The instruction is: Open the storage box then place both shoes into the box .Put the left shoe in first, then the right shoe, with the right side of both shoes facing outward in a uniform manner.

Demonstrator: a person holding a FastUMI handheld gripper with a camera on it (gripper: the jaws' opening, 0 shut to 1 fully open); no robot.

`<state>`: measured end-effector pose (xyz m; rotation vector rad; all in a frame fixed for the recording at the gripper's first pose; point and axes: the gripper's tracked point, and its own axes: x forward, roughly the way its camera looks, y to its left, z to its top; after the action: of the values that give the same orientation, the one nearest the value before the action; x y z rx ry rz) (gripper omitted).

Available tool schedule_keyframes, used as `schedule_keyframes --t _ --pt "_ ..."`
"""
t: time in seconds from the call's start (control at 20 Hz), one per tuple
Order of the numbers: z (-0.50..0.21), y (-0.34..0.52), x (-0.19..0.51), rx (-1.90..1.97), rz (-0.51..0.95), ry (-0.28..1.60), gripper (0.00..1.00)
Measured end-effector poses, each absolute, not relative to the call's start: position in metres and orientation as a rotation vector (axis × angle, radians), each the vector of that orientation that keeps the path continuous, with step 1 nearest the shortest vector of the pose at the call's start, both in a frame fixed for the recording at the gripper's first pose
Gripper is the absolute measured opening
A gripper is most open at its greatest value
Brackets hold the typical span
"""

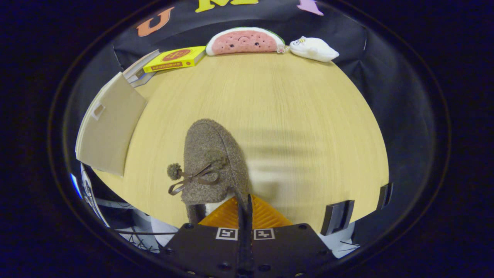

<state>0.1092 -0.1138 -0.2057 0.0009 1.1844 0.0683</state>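
A grey-brown fuzzy shoe (210, 154) with a thin bow and a pompom hangs just ahead of my fingers, its toe pointing away from me over the wooden table (293, 116). My gripper (244, 206) is shut on the shoe's rear rim, which is pinched between both fingers. To the left of the shoe stands the storage box (110, 127), a beige panel with a small handle cut-out facing me. I cannot tell from here whether it is open.
Along the table's far edge lie a yellow flat box (175, 58) on a grey stack, a watermelon plush (245, 41) and a white plush (313, 49). Two black clips (337, 217) sit on the near right edge.
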Motion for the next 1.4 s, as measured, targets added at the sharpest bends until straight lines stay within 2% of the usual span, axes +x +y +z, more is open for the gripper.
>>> schedule_keyframes --t 0.3,0.55,0.8,1.05,1.4 --pt "-0.126 -0.07 0.104 0.091 0.07 1.047 0.0" --pt "-0.047 0.01 0.109 0.131 0.122 0.896 0.0" --pt "-0.003 0.103 0.118 0.167 0.193 0.822 0.0" --pt "-0.005 0.194 0.134 0.206 0.256 0.814 0.0" --pt "-0.073 0.27 0.164 0.13 0.232 0.872 0.0"
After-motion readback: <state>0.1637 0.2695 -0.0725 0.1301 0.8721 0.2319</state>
